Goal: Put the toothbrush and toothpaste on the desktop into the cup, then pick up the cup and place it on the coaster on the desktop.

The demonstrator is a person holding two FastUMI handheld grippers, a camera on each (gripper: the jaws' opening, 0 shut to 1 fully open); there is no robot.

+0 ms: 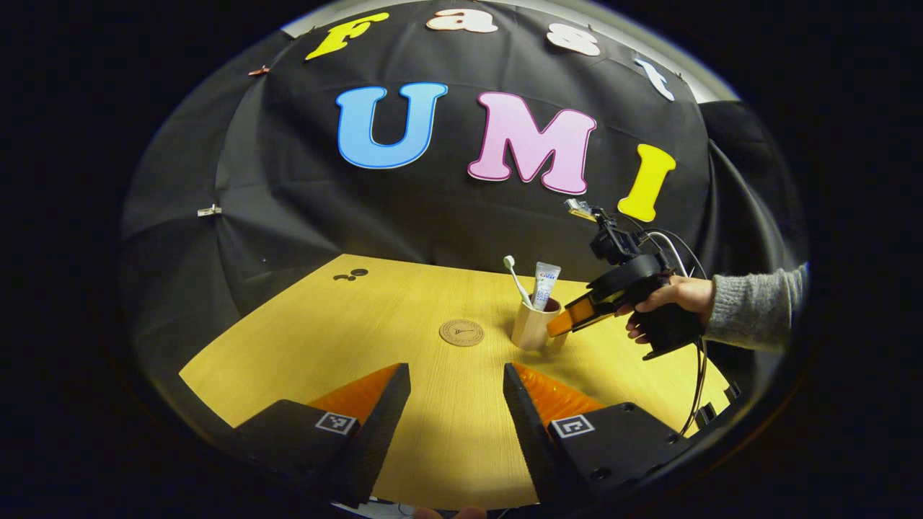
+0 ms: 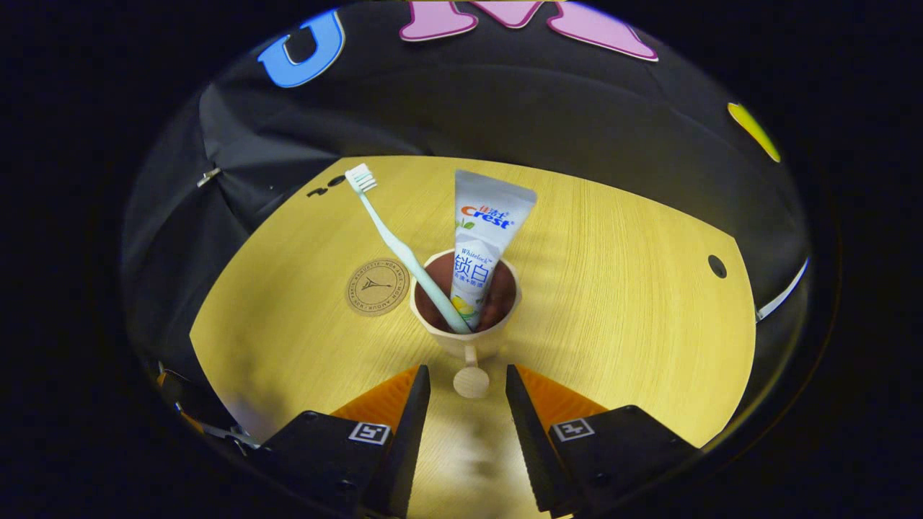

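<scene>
In the right gripper view, the cup (image 2: 466, 311) is seen at centre frame with the toothbrush (image 2: 404, 249) and toothpaste (image 2: 482, 241) standing in it, its handle knob between the parted, untouching fingers of the right gripper (image 2: 467, 393), the coaster (image 2: 377, 287) just left, while the left gripper (image 1: 456, 389) is held wide over the desktop (image 1: 447, 432).

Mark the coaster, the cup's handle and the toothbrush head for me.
coaster (image 2: 377, 287): right gripper view, middle of the disc.
cup's handle (image 2: 471, 381): right gripper view, its round end knob.
toothbrush head (image 2: 360, 177): right gripper view, the bristles.
</scene>
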